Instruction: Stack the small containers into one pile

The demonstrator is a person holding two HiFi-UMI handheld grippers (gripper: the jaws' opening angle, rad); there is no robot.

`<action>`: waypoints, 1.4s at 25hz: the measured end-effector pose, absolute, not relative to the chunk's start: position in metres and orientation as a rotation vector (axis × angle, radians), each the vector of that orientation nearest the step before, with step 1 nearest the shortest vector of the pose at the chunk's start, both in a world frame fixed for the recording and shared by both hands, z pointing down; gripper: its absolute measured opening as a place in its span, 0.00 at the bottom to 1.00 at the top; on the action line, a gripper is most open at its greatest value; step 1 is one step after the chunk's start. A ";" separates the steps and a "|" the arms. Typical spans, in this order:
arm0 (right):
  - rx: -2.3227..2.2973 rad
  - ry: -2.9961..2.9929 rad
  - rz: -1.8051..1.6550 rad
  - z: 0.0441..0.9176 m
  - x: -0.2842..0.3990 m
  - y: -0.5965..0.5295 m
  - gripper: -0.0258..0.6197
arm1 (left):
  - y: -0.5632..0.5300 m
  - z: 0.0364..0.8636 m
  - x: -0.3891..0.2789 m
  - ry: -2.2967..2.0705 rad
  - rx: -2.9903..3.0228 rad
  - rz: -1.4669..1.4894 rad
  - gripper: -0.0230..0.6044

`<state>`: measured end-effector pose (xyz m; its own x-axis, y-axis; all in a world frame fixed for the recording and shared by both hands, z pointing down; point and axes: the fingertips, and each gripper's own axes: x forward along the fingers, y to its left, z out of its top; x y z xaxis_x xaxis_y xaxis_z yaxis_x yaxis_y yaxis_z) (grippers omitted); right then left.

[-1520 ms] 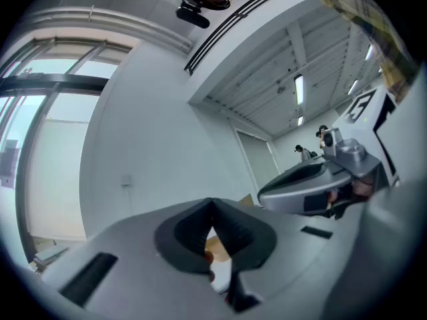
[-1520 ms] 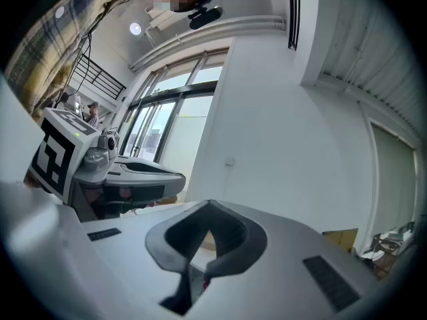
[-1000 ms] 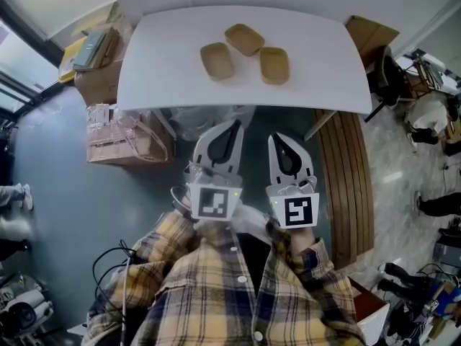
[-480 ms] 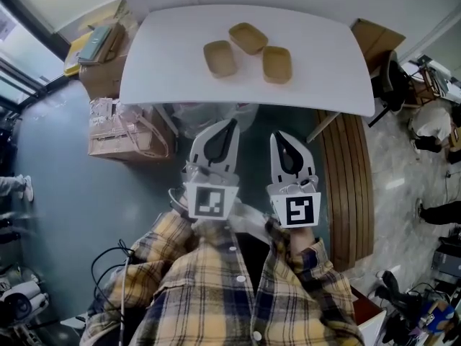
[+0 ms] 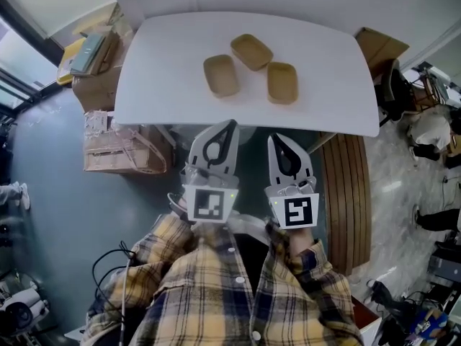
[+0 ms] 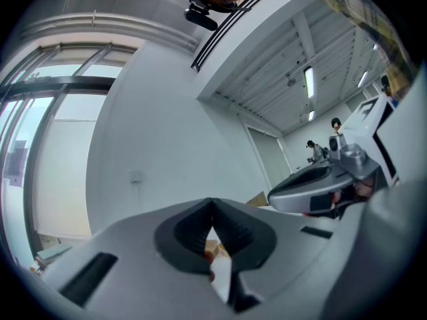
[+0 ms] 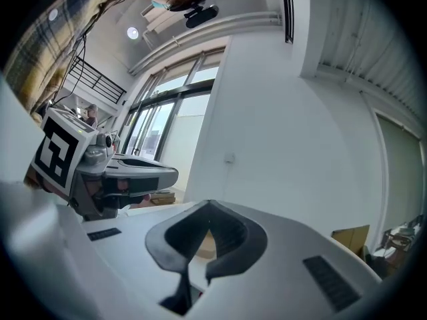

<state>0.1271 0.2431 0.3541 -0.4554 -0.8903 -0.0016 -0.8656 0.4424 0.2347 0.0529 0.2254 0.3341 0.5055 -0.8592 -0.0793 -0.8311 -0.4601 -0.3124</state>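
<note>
step: reach-in | left gripper (image 5: 230, 125), right gripper (image 5: 274, 138): jaws together, empty (short of white table (image 5: 162, 85)) | tip: open first, pinch right container (image 5: 282, 83) rim, nest squarely into left container (image 5: 220, 76)

Bench (image 5: 158, 63): the white top is bare on both sides of the three containers, widest toward its left end. A bare strip runs between the near edge and the containers.

Left container (image 5: 220, 76) stands apart from the back container (image 5: 251, 52), with a narrow gap between them. Back container and right container (image 5: 282, 83) sit almost corner to corner, too tight for fingers. The gap between the left and right containers opens toward the near edge.

A wall runs directly behind the far edge.

Left gripper (image 5: 232, 123) and right gripper (image 5: 272, 137), fingers pressed together, sit side by side at the near edge with a slim gap between them.

Off the bench: cardboard boxes (image 5: 97, 63) at the left end, another box (image 5: 382, 45) at the right, and a slatted wooden panel (image 5: 347, 193) low on the right.
</note>
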 end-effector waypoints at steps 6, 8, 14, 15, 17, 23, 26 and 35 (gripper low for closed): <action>1.605 -2.532 -0.247 0.354 0.113 0.138 0.06 | 0.119 0.328 0.041 1.370 -2.475 -0.123 0.07; 1.617 -2.508 -0.220 0.356 0.109 0.102 0.06 | 0.083 0.332 0.038 1.349 -2.508 -0.144 0.07; 1.629 -2.451 -0.138 0.368 0.099 0.006 0.06 | -0.009 0.344 0.025 1.316 -2.591 -0.170 0.07; 1.633 -2.444 -0.133 0.368 0.098 -0.007 0.06 | -0.021 0.345 0.023 1.312 -2.597 -0.177 0.07; 1.625 -2.428 -0.122 0.370 0.095 -0.028 0.06 | -0.042 0.348 0.018 1.306 -2.610 -0.196 0.07; 1.631 -2.386 -0.037 0.386 0.088 -0.072 0.06 | -0.084 0.363 0.007 1.259 -2.676 -0.230 0.07; 1.640 -2.361 -0.009 0.390 0.093 -0.080 0.06 | -0.095 0.370 0.010 1.239 -2.707 -0.253 0.07; 1.606 -2.396 0.000 0.388 0.118 -0.105 0.06 | -0.117 0.368 0.026 1.314 -2.690 -0.244 0.07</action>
